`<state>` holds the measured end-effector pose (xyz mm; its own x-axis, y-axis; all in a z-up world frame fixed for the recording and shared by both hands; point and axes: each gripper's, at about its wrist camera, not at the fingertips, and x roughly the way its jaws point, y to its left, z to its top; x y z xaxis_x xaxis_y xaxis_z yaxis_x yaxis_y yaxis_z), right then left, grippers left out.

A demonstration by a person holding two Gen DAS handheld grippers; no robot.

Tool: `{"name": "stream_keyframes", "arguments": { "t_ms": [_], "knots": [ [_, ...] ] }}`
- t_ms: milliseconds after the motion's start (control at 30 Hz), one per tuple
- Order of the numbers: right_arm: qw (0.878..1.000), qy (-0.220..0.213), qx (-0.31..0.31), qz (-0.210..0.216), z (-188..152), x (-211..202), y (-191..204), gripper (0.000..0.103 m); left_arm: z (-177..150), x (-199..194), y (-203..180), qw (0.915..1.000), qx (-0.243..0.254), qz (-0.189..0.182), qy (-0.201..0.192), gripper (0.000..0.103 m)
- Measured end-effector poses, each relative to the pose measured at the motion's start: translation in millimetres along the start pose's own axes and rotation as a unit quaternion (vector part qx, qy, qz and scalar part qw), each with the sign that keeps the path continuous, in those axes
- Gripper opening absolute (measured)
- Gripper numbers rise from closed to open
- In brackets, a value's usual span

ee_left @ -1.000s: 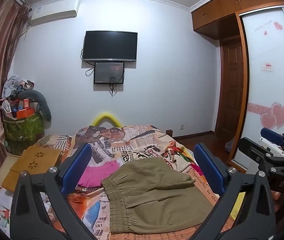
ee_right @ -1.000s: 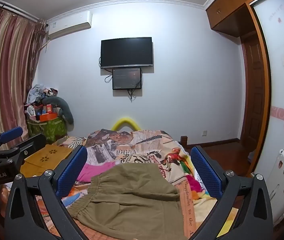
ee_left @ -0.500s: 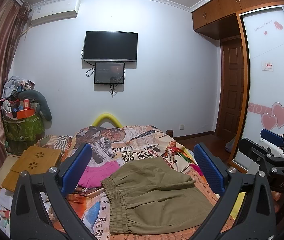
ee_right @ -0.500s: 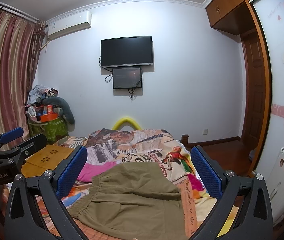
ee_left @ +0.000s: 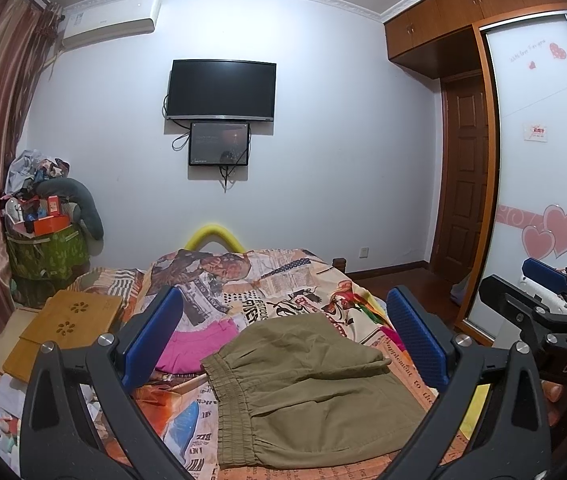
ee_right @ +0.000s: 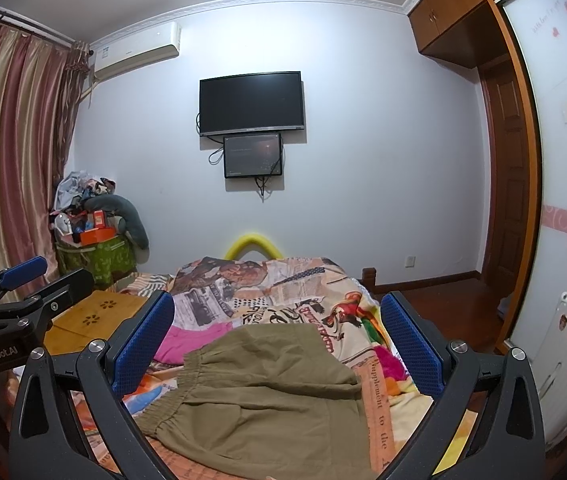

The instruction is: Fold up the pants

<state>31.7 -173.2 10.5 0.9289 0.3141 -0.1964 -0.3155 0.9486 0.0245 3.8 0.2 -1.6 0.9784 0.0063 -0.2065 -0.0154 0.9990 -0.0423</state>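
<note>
Almost nothing has changed over the last second: both views sit as they did, with only a faint drift in framing, so the pause goes on and no fold is under way.

At the far left a wooden tray (ee_left: 67,320) lies at the bed's edge. The left tongs (ee_left: 283,336) hover wide open above the bed (ee_left: 267,276), holding nothing. Just right of the left blue pad a pink garment (ee_left: 199,344) peeks out beside the pants (ee_left: 307,392). The pants lie flat on the patterned cover, elastic waistband toward the left (they look already doubled over, though I can't be sure). The right tongs (ee_right: 277,340) are likewise spread wide and empty, above the same cloth.

Since neither pair touches the fabric, I judge the task is either between folds or waiting for a first grasp at an edge.
</note>
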Motion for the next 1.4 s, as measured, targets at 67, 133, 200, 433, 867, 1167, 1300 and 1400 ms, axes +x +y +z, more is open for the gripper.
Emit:
{"name": "stream_keyframes", "arguments": {
  "t_ms": [67,133,200,433,867,1167,1300,1400],
  "knots": [
    [1.0,0.0,0.0,0.0,0.1,-0.1,0.1,0.103,-0.2,0.1,0.0,1.0,0.0,0.0,-0.001,0.103],
    [1.0,0.0,0.0,0.0,0.3,-0.2,0.5,0.103,-0.9,1.1,-0.1,1.0,0.0,0.001,-0.001,0.103],
    [1.0,0.0,0.0,0.0,0.3,-0.1,-0.1,0.103,-0.8,1.2,0.0,1.0,0.0,0.0,-0.001,0.103],
    [1.0,0.0,0.002,0.0,1.6,-1.2,-0.3,0.103,-0.8,1.0,-0.1,1.0,0.0,0.001,-0.001,0.103],
    [1.0,0.001,0.004,0.001,0.1,-1.1,-0.8,0.103,-1.1,1.0,-0.1,1.0,0.001,0.001,-0.001,0.103],
    [1.0,0.005,0.007,0.004,5.9,-4.3,-1.5,0.103,-1.0,1.8,0.0,1.0,0.001,0.002,0.0,0.103],
    [1.0,0.007,0.011,0.005,3.6,-1.0,-2.9,0.103,-1.5,6.7,-0.3,1.0,0.001,0.004,0.003,0.103],
    [1.0,0.009,0.011,0.001,0.0,5.4,-4.7,0.103,-4.0,13.5,1.1,0.9999,-0.001,0.005,0.009,0.103]
  ]
}}
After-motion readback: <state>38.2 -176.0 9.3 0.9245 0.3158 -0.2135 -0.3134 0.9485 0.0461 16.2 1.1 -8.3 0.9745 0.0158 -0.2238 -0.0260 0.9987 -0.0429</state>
